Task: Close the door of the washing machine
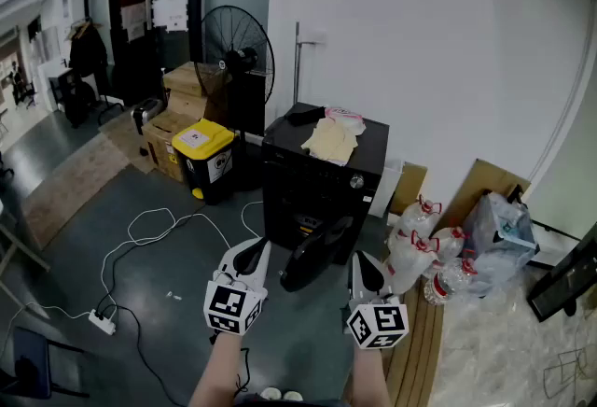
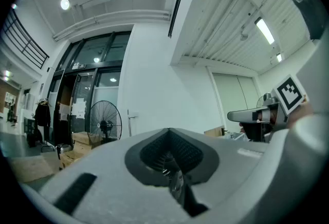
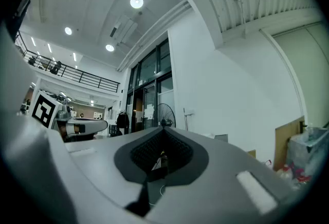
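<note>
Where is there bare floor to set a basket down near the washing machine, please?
Bare floor lies between the white cable and the brown strip, and between that cable and the left gripper. Right of the washing machine, bottles and bags crowd it.

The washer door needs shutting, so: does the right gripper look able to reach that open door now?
Probably yes: the open door swings out just beside the right gripper, with nothing between them.
</note>
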`<state>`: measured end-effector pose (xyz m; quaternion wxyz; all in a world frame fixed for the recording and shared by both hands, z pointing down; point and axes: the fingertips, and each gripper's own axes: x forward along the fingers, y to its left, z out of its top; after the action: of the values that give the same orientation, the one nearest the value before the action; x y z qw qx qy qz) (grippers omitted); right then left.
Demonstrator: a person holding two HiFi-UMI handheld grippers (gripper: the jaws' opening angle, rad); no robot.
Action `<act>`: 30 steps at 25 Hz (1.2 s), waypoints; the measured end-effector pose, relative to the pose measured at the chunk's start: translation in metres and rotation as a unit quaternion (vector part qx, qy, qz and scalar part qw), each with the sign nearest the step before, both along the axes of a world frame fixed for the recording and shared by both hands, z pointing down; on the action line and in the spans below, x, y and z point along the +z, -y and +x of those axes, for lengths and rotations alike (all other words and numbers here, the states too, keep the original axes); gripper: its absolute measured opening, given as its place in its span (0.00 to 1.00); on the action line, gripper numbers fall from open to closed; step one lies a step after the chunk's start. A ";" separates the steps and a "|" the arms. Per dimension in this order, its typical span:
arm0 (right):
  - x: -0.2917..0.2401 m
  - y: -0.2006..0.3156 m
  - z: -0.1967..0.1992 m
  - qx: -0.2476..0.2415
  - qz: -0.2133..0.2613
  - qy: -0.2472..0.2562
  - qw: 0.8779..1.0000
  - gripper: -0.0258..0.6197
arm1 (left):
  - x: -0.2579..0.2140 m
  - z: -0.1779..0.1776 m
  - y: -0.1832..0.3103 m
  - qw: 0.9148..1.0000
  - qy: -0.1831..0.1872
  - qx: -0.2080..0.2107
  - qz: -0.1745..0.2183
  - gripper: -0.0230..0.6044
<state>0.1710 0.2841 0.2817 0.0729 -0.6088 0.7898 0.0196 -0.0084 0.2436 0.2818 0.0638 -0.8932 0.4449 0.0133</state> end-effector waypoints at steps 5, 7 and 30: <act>0.002 -0.003 -0.003 -0.003 0.000 0.000 1.000 0.05 | 0.004 -0.001 -0.003 1.000 0.000 0.000 -0.001 0.04; 0.002 -0.002 -0.002 -0.003 0.000 0.002 1.000 0.05 | 0.004 -0.001 -0.002 1.000 0.001 0.000 -0.002 0.03; 0.020 -0.002 -0.010 -0.029 0.002 0.023 0.999 0.32 | 0.022 -0.010 -0.006 1.000 0.007 -0.013 -0.023 0.03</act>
<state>0.1609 0.2862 0.3021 0.0929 -0.5854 0.8054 0.0050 -0.0180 0.2496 0.3038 0.0463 -0.8888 0.4560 -0.0041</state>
